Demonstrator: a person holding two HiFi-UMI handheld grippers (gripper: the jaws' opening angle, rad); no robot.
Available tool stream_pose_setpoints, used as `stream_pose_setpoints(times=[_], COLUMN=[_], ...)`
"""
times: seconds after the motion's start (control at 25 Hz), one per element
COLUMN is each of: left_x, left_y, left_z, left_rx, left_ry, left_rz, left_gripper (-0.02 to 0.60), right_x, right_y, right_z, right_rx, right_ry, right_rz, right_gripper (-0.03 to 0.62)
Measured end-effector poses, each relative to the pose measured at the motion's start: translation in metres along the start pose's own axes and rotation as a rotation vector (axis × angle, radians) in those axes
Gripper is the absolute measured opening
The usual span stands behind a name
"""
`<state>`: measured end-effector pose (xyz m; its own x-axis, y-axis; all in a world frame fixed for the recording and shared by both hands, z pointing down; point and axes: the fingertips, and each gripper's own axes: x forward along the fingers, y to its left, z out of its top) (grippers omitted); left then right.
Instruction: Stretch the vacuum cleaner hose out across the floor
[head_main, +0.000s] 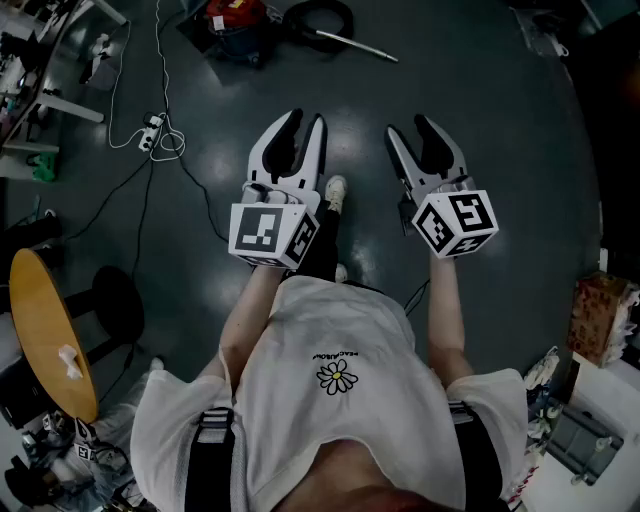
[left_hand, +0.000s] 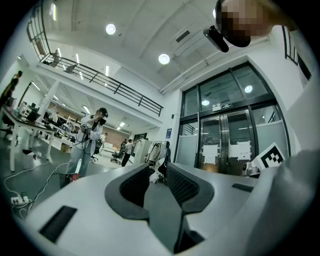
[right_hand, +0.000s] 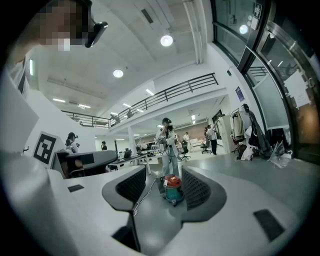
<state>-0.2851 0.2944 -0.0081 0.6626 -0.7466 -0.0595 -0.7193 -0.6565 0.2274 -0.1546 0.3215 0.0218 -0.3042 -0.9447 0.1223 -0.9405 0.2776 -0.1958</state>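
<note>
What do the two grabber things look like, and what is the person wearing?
The left gripper and right gripper each have two curved white jaws with black bumpy pads inside, like a beak. Behind each sits a white cube printed with black square markers. The person wears a white short-sleeved T-shirt with a small daisy, plus black straps.

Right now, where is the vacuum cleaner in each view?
Head view: vacuum cleaner at the top, left of centre.
Left gripper view: lower left, apparently only its red top shows.
Right gripper view: vacuum cleaner at centre, on the floor.
Shared landmark: white cable on the floor.
</note>
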Motion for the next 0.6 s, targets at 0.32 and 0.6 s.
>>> stream_pose_setpoints(times=[0.32, 0.6], left_x=[0.169, 0.294], left_y=[0.089, 0.145], left_z=[-0.009, -0.004], left_rx=[-0.033, -0.03], left_ry=[0.039, 0.067], left_rz=[0.034, 0.061], left_gripper=[0.115, 0.138], right_x=[0.152, 0.254], right_y=[-0.1, -0.175], right_z=[0.034, 0.062], right_rx=[-0.04, -0.069], right_ry=[0.076, 0.098], right_rz=[0.015, 0.021], right_gripper=[0.234, 0.259])
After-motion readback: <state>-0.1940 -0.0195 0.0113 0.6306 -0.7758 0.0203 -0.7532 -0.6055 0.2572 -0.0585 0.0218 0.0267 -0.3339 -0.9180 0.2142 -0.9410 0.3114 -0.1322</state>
